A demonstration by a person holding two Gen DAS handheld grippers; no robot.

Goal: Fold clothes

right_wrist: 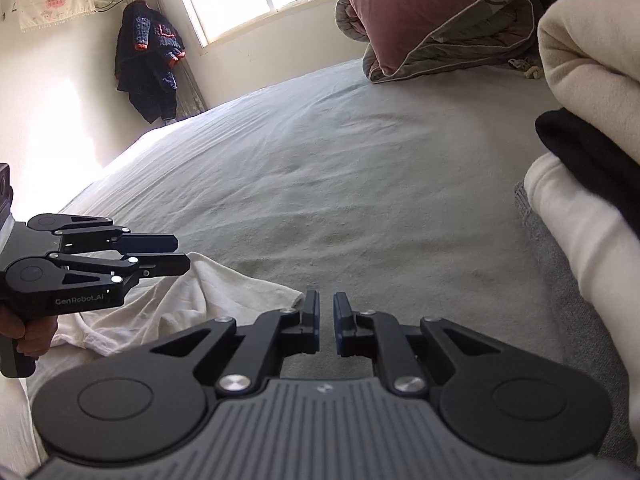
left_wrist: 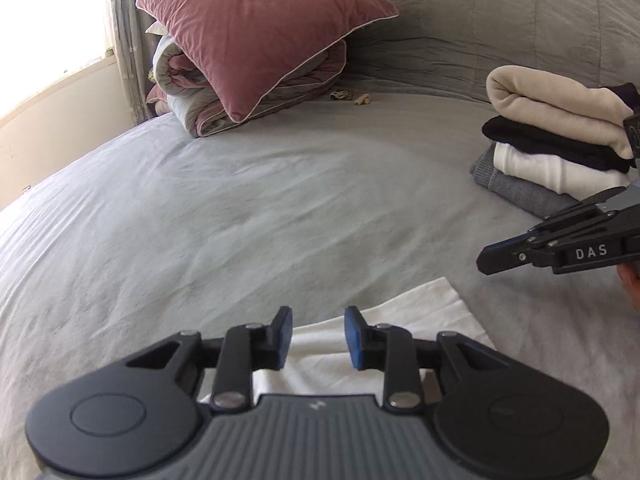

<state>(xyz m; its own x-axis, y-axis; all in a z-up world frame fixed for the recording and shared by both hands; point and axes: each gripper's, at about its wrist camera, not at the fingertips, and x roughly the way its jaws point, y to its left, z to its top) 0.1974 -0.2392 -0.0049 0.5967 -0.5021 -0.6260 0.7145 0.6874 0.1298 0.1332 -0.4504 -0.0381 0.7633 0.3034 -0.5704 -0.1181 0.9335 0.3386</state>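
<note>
White garment (left_wrist: 404,320) lies partly folded and rumpled on the grey bed (left_wrist: 240,220), near its front edge, directly under the left gripper (left_wrist: 317,338), whose blue pads stand apart with nothing between them. The right gripper (right_wrist: 327,322) hangs just beside the cloth's corner, its jaws a narrow slit apart and empty, over bare sheet. To the right sits a stack of folded clothes (left_wrist: 556,140): cream on top, then black, white and grey. A pink pillow (left_wrist: 260,32) rests on a rolled quilt at the far end of the bed. Neither gripper holds the garment, so this looks like the pause between folds; the next move likely calls for fresh grips on an edge or corners to make another fold or lift the piece toward the stack.
</note>
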